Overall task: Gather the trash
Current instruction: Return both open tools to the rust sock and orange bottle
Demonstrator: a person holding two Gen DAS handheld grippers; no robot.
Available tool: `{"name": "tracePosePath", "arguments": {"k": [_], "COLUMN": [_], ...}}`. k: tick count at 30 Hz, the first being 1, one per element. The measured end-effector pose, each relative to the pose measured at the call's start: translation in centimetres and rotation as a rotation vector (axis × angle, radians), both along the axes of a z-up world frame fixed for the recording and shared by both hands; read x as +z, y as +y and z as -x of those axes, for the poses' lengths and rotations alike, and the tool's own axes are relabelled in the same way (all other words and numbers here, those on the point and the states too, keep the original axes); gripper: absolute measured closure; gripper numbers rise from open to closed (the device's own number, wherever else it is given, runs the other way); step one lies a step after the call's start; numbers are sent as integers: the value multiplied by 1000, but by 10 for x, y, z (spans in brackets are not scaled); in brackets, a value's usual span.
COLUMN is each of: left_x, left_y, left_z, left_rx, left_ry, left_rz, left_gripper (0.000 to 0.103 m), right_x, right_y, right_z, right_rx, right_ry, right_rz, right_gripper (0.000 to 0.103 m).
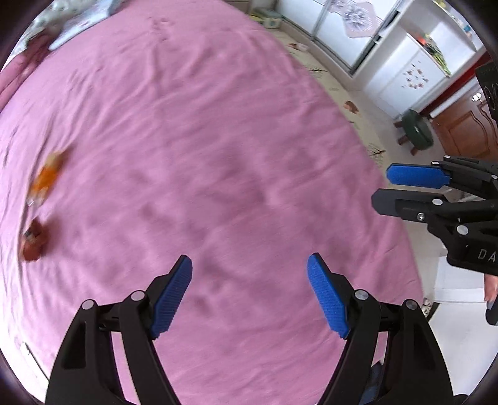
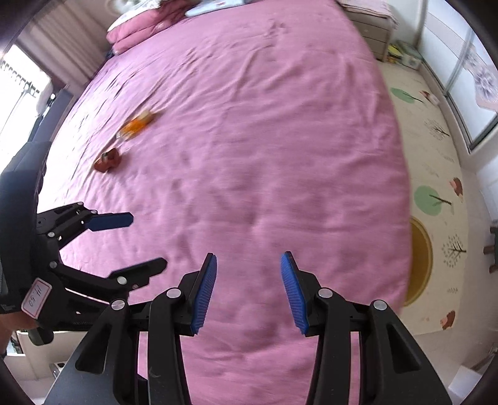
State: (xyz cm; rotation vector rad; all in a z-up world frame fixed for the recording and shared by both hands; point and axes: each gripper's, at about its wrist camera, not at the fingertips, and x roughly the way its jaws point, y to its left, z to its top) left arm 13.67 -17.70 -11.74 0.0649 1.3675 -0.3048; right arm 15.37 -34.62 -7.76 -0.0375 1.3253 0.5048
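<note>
Two pieces of trash lie on the pink bed sheet [image 1: 218,124]: an orange wrapper [image 1: 46,176] and a dark red crumpled wrapper [image 1: 33,240], both far left in the left wrist view. In the right wrist view the orange wrapper [image 2: 137,126] and the red wrapper [image 2: 108,161] lie at left of centre on the sheet [image 2: 264,140]. My left gripper [image 1: 249,264] is open and empty above the sheet; it also shows in the right wrist view [image 2: 146,241]. My right gripper [image 2: 248,261] is open and empty; it also shows in the left wrist view [image 1: 381,187].
Pillows and bedding [image 2: 140,25] lie at the head of the bed. A patterned play mat [image 2: 442,174] covers the floor right of the bed. A green stool [image 1: 417,131], white cabinets [image 1: 404,68] and a wooden door [image 1: 467,124] stand beyond.
</note>
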Motion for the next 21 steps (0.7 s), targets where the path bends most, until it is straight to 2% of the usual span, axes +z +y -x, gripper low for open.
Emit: {"name": "tracePosePath", "arguments": {"k": [8, 16, 21], "left_x": [5, 1, -1], "left_y": [115, 199, 249], "left_z": [17, 19, 9], "left_rx": [35, 47, 93], "left_ry": [-23, -41, -39], "left_rz": [-46, -82, -97], "left_gripper": [27, 27, 27], "right_x": [1, 1, -3], "right_y": [104, 192, 236], "right_z": [12, 17, 8], "right_rx": [44, 69, 107], "right_ry": [-1, -15, 0], "right_rz": [-5, -8, 4], "right_gripper": [60, 60, 60]}}
